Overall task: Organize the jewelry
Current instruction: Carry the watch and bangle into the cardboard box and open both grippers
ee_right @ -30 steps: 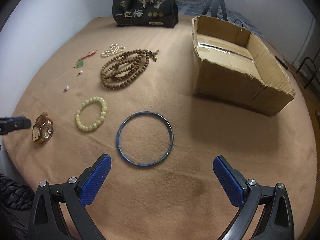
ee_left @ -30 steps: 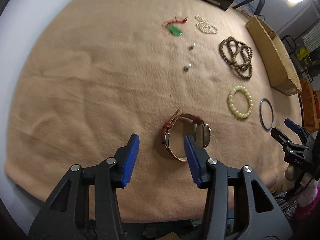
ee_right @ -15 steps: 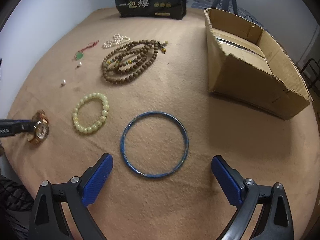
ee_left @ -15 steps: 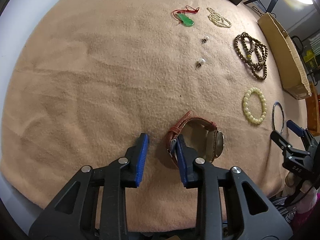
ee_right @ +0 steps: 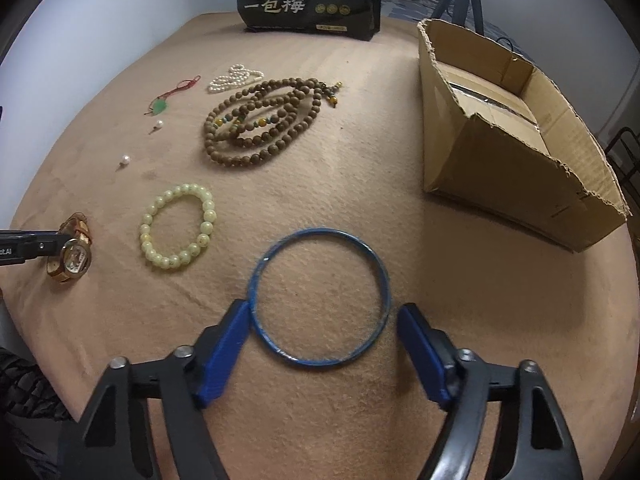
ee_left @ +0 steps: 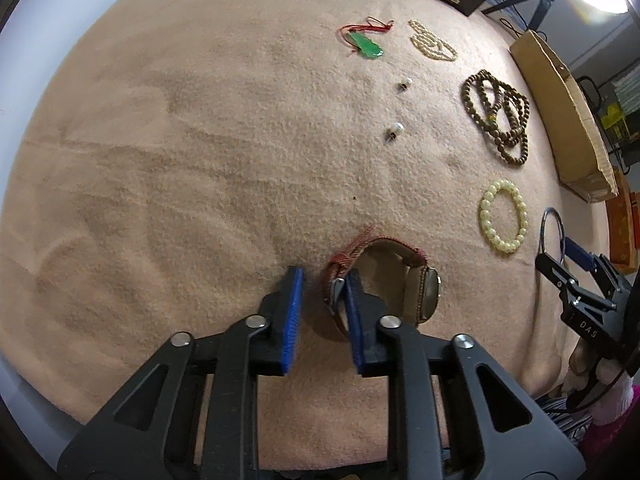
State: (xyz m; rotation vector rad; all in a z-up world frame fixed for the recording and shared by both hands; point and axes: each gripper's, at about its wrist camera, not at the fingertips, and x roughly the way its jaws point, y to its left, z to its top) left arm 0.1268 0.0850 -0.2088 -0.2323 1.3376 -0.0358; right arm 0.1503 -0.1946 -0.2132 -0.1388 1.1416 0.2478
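The left tool (ee_left: 320, 280), parted, straddles the wristwatch (ee_left: 384, 280)'s soft strap, a fair hold; the right tool (ee_right: 322, 332), released, brackets the stiff, thin, slippery blue bangle (ee_right: 320, 298).

Left hand-held gripper (ee_left: 320, 280): black plastic frame with triangular cutouts, silver round screws at the joints, blue ribbed pads (ee_left: 292, 316) on both fingers. Right hand-held gripper (ee_right: 324, 316): same black frame, silver screws, blue pads (ee_right: 224, 352); white "DAS" lettering on its body in the left wrist view.
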